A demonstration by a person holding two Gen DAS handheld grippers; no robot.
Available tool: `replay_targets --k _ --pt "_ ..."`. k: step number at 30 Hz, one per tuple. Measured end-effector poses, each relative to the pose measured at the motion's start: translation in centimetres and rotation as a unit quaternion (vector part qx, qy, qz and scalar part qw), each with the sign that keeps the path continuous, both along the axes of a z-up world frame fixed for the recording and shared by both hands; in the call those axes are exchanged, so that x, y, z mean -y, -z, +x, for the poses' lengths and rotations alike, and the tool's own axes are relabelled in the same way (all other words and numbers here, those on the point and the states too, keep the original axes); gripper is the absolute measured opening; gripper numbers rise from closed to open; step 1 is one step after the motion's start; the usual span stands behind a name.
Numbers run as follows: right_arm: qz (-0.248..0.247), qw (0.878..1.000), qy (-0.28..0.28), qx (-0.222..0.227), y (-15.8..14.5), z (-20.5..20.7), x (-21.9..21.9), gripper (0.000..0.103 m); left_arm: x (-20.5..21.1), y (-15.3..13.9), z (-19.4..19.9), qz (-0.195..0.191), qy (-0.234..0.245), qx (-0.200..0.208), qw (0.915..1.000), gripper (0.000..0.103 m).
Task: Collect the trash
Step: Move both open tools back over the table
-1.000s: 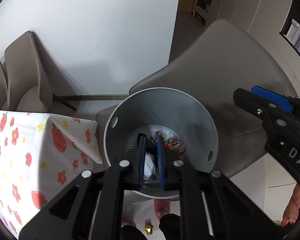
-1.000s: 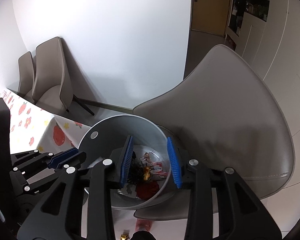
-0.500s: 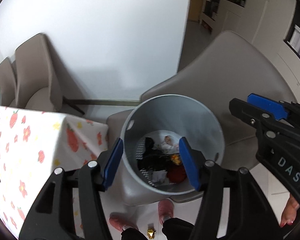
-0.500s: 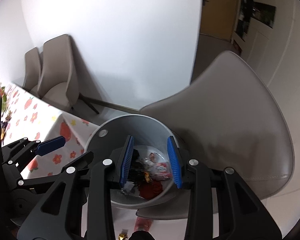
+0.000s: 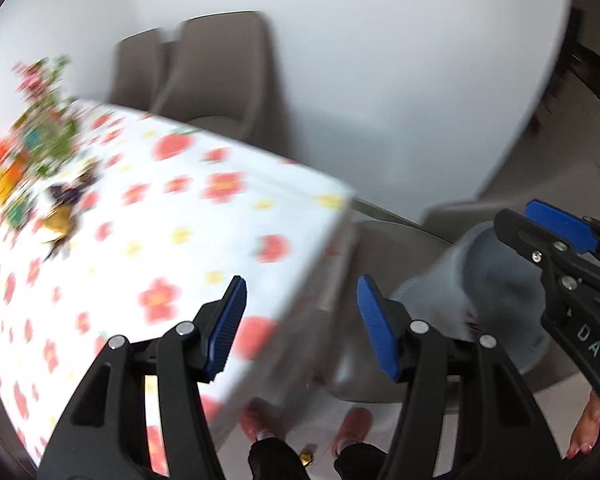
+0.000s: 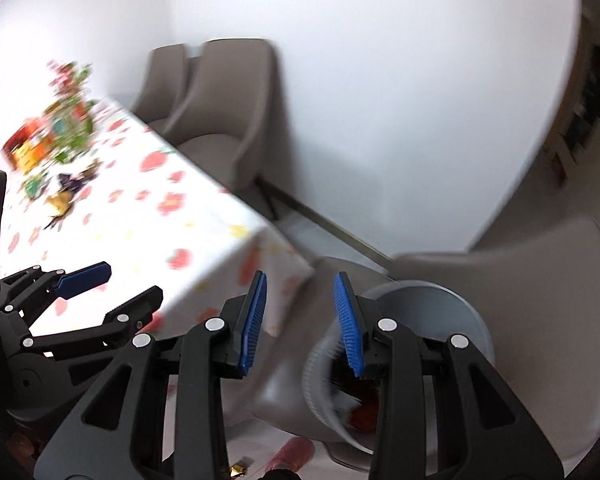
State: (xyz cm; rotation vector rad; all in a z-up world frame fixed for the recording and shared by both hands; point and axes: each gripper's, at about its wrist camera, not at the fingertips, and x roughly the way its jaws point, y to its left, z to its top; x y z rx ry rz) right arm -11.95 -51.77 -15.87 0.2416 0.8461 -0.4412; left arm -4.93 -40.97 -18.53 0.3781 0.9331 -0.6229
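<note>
The grey trash bin stands on a chair seat at the lower right, with wrappers inside; it also shows blurred in the left wrist view. My left gripper is open and empty, over the table's corner. My right gripper is open and empty, between the table corner and the bin. Loose wrappers, one gold and one dark, lie on the flowered tablecloth at the far left; they also show in the right wrist view.
A pile of colourful snack packs and greenery sits at the table's far end. Two grey chairs stand against the white wall. The bin's chair is at the right. A gold wrapper lies on the floor by the person's feet.
Both grippers have swung left, away from over the bin and toward the table. The left gripper, shut on trash a second ago, opened over the bin and is now empty.
</note>
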Motion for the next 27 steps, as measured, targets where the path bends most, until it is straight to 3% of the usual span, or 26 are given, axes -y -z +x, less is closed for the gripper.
replay_targets --k 7,15,27 --pt "0.002 0.996 -0.092 0.007 -0.4 8.2 -6.7 0.034 -9.1 -0.3 6.9 0.002 -0.115 0.005 0.9933 0.059" --pt "-0.002 0.985 -0.173 0.009 -0.4 16.2 -14.6 0.034 -19.0 -0.3 13.3 0.016 -0.221 0.014 0.9751 0.059" --pt "0.004 0.966 -0.258 0.002 1.0 27.0 -23.5 0.034 -28.0 1.2 21.9 0.017 -0.291 0.008 0.9565 0.059"
